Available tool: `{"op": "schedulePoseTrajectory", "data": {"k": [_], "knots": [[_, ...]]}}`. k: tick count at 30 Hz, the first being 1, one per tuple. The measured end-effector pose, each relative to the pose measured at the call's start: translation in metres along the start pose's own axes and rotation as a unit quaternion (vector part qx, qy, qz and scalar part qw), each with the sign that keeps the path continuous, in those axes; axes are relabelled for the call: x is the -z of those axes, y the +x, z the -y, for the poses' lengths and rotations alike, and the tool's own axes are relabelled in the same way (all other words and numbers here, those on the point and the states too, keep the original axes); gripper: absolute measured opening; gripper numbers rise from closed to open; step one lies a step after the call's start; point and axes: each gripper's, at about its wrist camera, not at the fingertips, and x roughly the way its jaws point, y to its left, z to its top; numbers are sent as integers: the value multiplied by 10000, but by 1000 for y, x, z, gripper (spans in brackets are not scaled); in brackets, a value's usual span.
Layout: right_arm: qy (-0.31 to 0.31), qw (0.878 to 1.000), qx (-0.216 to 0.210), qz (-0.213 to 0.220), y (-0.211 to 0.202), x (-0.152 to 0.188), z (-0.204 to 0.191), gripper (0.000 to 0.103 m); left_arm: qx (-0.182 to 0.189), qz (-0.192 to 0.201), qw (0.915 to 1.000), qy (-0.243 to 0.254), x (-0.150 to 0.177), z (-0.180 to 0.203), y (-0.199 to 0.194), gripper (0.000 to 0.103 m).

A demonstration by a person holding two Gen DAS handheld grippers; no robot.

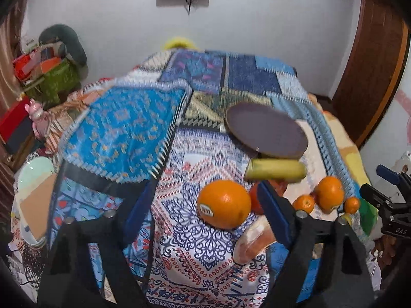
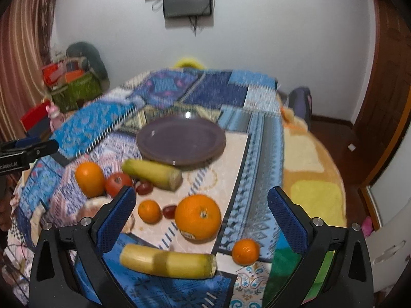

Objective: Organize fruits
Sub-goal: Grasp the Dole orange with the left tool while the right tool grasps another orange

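Two grippers, both spread wide, nothing held. My right gripper is nearer: the big orange sits right between its fingers, purple plate at 12 o'clock beyond. Left gripper hovers by another orange.

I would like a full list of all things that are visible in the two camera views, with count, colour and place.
plate: one, dark purple, far middle of the cloth, empty.
large oranges: two, orange; one with a sticker near the right hand-held gripper, one at the left.
small oranges: two, orange; one centre, one at the right.
yellow-green stalk pieces: two; one before the plate, one nearest.
tomato: one, red, beside the left large orange.
dark red small fruits: two, one by the small orange.
patterned cloth: blue, covers the surface.
left hand-held gripper: open, blue pads.
right hand-held gripper: open, blue pads.
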Motion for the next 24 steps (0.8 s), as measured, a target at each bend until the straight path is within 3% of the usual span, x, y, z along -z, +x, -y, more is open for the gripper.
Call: {"op": "schedulePoseTrajectory", "data": {"k": [10, 15, 18, 24], "knots": [[189, 9963, -276, -788, 49, 17, 10, 80, 170, -445, 9989, 48, 11, 2, 42, 79], [151, 9952, -345, -904, 61, 18, 10, 77, 322, -553, 9979, 66, 13, 7, 57, 79], [140, 9944, -393, -972, 68, 19, 11, 64, 397, -557, 9976, 54, 12, 9, 62, 79], [242, 9932, -533, -1008, 75, 21, 13, 63, 477, -713, 9963, 68, 12, 14, 79, 77]]}}
